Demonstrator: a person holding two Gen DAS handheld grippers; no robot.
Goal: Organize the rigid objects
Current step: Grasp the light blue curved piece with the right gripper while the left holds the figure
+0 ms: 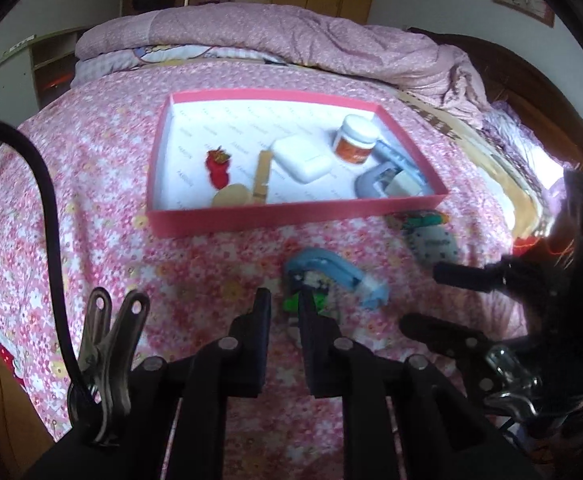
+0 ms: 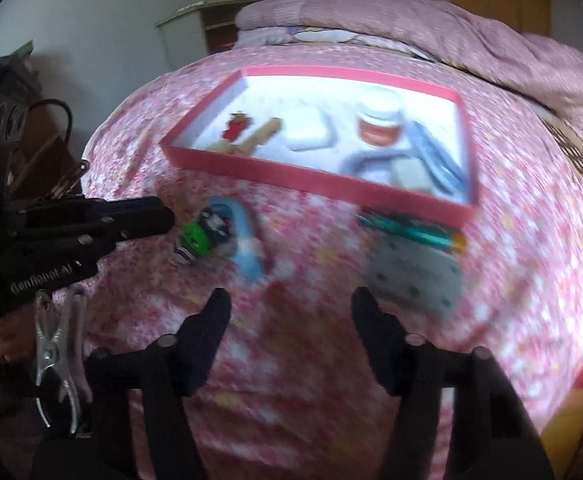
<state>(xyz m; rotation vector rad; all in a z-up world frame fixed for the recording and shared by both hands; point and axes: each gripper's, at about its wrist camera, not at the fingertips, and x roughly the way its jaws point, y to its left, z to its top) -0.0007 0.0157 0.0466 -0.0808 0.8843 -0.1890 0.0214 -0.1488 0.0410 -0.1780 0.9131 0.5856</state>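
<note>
A pink shallow box [image 1: 275, 216] [image 2: 315, 184] lies on the flowered bed. In it are a red strawberry charm [image 1: 217, 166], a wooden piece [image 1: 261, 176], a white case [image 1: 301, 158], a white jar with an orange label [image 1: 355, 138] and a grey-blue tool [image 1: 387, 178]. In front of the box lie a blue clamp-like thing [image 1: 331, 268] [image 2: 247, 240] with a green piece [image 1: 303, 304] [image 2: 195, 236], a grey dotted oval [image 1: 435, 246] [image 2: 415, 276] and a teal pen [image 2: 407, 228]. My left gripper [image 1: 283, 300] is slightly open beside the green piece. My right gripper [image 2: 291, 304] is open and empty.
A pink quilt [image 1: 291, 36] is bunched at the far end of the bed. A wooden headboard [image 1: 531, 80] stands at the right, a shelf unit [image 1: 47, 68] at the left. The right gripper [image 1: 447, 296] shows at the right of the left wrist view.
</note>
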